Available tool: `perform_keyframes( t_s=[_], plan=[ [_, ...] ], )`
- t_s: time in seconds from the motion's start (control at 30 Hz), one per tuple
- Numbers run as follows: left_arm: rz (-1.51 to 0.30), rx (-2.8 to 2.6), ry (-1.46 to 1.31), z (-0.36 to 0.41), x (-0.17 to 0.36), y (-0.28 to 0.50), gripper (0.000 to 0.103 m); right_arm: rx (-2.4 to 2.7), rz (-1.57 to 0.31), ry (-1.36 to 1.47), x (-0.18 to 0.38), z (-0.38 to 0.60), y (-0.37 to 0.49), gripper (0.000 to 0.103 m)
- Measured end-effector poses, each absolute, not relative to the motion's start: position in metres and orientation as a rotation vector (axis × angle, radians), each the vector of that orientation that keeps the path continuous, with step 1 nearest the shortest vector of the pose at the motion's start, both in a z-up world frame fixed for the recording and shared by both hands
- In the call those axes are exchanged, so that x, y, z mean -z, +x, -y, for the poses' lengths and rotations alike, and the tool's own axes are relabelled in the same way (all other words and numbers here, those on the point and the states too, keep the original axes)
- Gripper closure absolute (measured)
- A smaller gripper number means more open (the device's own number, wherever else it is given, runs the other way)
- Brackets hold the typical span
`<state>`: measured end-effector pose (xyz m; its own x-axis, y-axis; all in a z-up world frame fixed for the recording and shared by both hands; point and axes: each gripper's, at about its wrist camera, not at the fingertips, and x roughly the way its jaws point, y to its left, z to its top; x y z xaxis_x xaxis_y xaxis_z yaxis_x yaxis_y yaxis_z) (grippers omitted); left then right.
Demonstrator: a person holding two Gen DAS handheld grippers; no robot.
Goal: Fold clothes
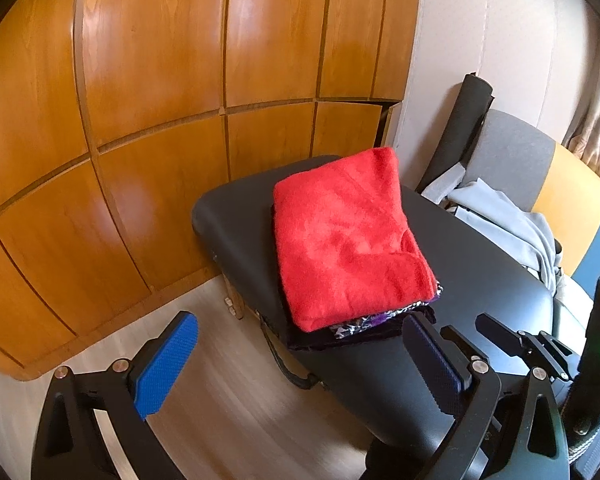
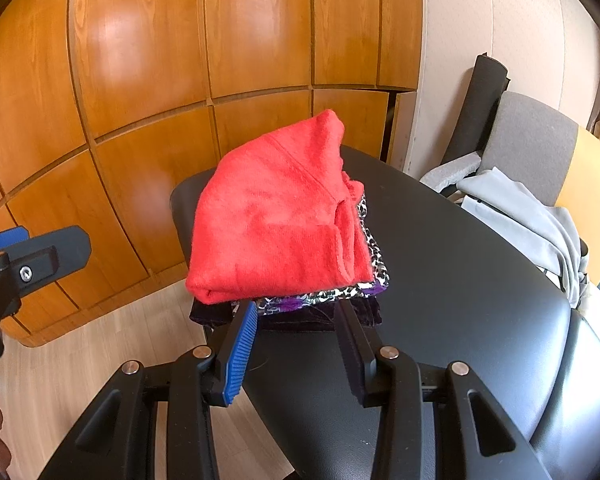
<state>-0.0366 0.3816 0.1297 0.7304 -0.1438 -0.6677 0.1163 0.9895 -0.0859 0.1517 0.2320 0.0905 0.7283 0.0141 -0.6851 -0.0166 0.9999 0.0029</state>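
Red sweater (image 2: 276, 216), folded, tops a stack on the black table (image 2: 460, 280), over a patterned garment (image 2: 320, 294). Left gripper (image 1: 300, 364) wide open, empty, near the stack. Right gripper (image 2: 296, 340) part open, holding nothing, tips just short of it. Judged: this fold done; next, fetch the grey garment (image 2: 520, 216) from the chair (image 2: 532, 140).

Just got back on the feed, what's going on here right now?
A person is folding clothes with a hand-held gripper in each hand. A folded red sweater tops a small stack on the black padded table, over a patterned garment and a dark one. Both grippers, left and right, hover open at the stack's near edge, holding nothing. Grey clothes wait on the chair.
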Motion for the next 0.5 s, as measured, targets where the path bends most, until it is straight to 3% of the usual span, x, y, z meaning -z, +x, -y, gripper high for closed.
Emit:
perform_keyframes(
  t_s=[0.5],
  plan=[
    [-0.713,0.116,-0.002,-0.3764,-0.1342,-0.0407,0.000,-0.012,-0.742,-0.008,-0.0944,-0.2296,0.1486,0.062]
  ],
)
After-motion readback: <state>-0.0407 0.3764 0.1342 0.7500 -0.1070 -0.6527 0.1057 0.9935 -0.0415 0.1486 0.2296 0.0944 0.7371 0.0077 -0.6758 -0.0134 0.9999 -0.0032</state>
